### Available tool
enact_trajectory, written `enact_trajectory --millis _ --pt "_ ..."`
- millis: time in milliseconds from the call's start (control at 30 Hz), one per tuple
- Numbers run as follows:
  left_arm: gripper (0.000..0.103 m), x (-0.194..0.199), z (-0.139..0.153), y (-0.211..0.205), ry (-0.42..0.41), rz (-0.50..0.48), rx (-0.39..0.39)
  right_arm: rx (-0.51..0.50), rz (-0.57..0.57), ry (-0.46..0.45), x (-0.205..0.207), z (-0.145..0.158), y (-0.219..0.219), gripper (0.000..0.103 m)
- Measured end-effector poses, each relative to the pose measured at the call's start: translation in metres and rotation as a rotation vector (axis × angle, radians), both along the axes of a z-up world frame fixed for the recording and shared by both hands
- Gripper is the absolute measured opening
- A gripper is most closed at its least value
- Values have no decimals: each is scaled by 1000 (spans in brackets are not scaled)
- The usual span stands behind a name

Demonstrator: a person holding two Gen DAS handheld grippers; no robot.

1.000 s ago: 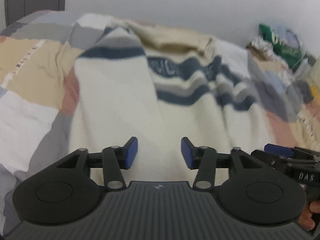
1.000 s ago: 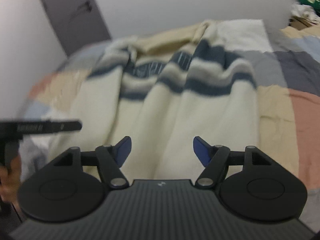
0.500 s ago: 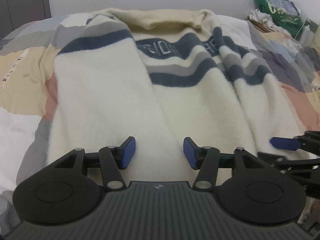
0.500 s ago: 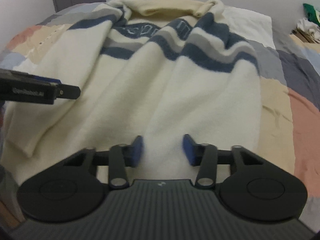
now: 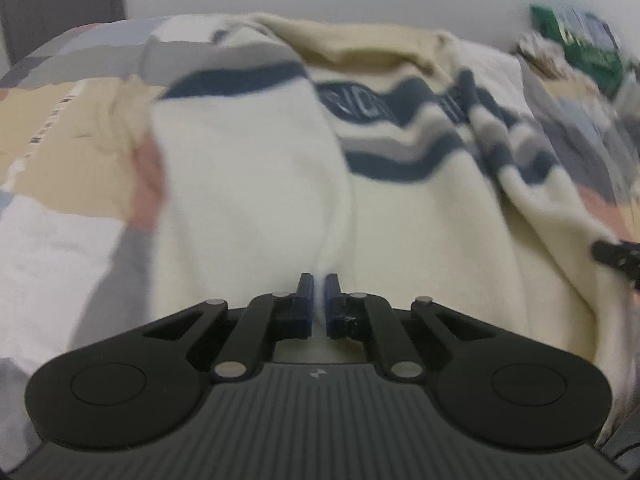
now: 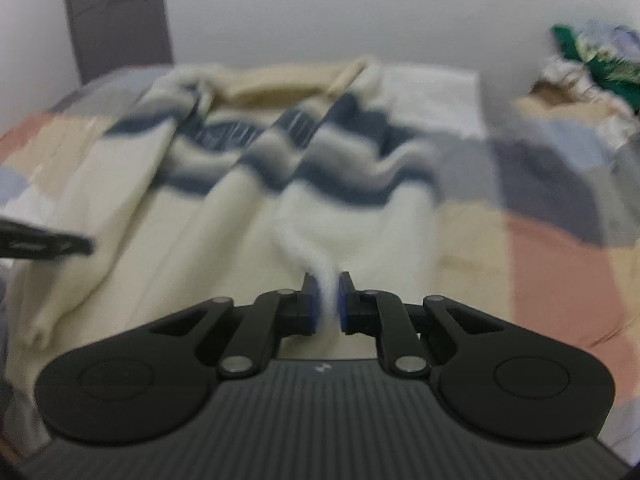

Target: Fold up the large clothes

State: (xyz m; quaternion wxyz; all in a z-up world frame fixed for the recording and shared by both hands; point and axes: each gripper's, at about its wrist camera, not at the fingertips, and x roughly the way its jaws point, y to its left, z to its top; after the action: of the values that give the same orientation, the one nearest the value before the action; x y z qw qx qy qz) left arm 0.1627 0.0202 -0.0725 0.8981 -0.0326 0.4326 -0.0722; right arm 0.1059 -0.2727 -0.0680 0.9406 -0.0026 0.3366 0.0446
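A large cream fleece garment (image 5: 420,216) with navy and grey stripes and a tan collar lies spread on the bed; it also shows in the right wrist view (image 6: 224,224). My left gripper (image 5: 319,300) is shut on the garment's near hem, cream cloth pinched between its blue pads. My right gripper (image 6: 328,300) is shut on the near hem too, with a ridge of cloth rising from its pads. Each gripper's tip shows at the edge of the other's view: the right gripper (image 5: 618,258) and the left gripper (image 6: 44,242).
The bed has a patchwork cover (image 6: 540,240) of tan, pink, grey and white blocks. A heap of clothes with a green item (image 5: 580,48) lies at the far right. A grey door (image 6: 116,12) and white wall stand behind the bed.
Both grippers have closed on the garment's near hem; half a second ago both were open above it. The cloth now puckers at each pinch, and both views are blurred by motion.
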Motion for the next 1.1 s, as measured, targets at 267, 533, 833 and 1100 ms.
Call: enact_trajectory --millis 267,533,833,1100 --pt "6 8 42 89 -74 229 -125 14 -155 -112 27 37 -65 13" --pt "3 22 50 197 -125 528 -174 -12 -359 -247 54 34 -136 13" --pt "2 37 -6 249 36 665 -107 -61 -570 -113 107 -29 -200 14" --pt "4 50 4 229 -9 576 -120 -45 -599 -22 111 -57 -215 16"
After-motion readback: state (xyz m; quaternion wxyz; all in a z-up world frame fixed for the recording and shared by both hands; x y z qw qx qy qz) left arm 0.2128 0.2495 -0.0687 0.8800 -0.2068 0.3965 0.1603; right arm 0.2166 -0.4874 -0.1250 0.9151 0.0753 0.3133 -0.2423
